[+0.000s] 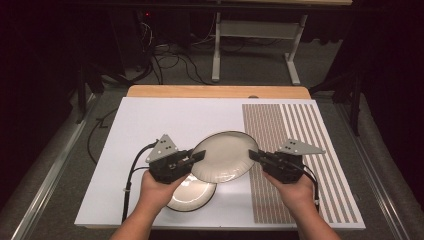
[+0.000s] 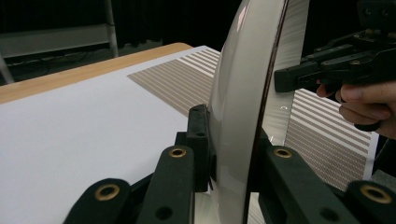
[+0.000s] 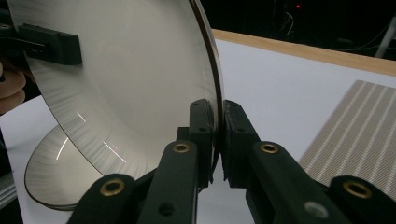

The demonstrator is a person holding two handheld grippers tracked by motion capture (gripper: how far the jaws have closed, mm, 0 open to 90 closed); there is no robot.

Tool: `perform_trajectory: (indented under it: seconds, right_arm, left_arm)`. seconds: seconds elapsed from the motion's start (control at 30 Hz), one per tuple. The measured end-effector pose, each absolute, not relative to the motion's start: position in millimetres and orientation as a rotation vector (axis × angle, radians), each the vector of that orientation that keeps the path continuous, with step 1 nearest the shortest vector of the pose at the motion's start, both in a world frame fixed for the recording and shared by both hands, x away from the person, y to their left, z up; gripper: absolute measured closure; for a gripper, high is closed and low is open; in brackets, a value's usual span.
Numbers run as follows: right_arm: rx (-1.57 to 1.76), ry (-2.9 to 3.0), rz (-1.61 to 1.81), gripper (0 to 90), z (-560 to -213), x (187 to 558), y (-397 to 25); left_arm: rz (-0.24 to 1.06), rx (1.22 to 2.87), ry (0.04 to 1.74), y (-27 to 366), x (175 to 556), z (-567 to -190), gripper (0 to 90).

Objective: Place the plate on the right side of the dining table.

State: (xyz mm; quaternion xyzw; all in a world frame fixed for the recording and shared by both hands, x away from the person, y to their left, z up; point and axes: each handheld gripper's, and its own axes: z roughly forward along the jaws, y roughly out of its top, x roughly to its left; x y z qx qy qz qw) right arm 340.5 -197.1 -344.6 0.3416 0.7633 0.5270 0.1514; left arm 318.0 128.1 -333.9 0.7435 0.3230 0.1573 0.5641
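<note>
Both tongs, left (image 1: 199, 156) and right (image 1: 254, 155), clamp opposite rims of the raised plate (image 1: 225, 156) above a second plate (image 1: 192, 195); the carry looks underway, and lowering it calls for level hands.

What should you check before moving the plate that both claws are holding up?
1. Left claw grips the lifted plate at its rim: ok, the left gripper view shows the rim between its jaws.
2. Right claw grips the opposite rim: ok, its jaws are closed on the edge in the right gripper view.
3. Lifted plate is clear of the second plate below it: ok, a gap shows in the right gripper view.
4. Plate held level: not ok, it tilts.
5. Free room on the white mat: ok.
6. Grip firm enough not to slip: cannot tell.
</note>
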Motion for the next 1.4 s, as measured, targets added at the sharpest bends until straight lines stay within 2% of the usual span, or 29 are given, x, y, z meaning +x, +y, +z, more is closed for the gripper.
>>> perform_trajectory:
  seconds: [0.4,0.8,1.4]
  right_arm:
    - [1.046,2.120,1.502,86.1,-347,335,-248]
    - [1.155,2.049,1.475,86.3,-352,332,-302]
    - [1.277,1.963,1.448,86.3,-364,335,-356]
  left_arm:
    - [0.314,1.775,0.715,77,336,-335,78.9]
    - [0.206,1.790,0.697,23,360,-345,78.9]
    - [0.106,1.784,0.710,-34,387,-360,78.4]
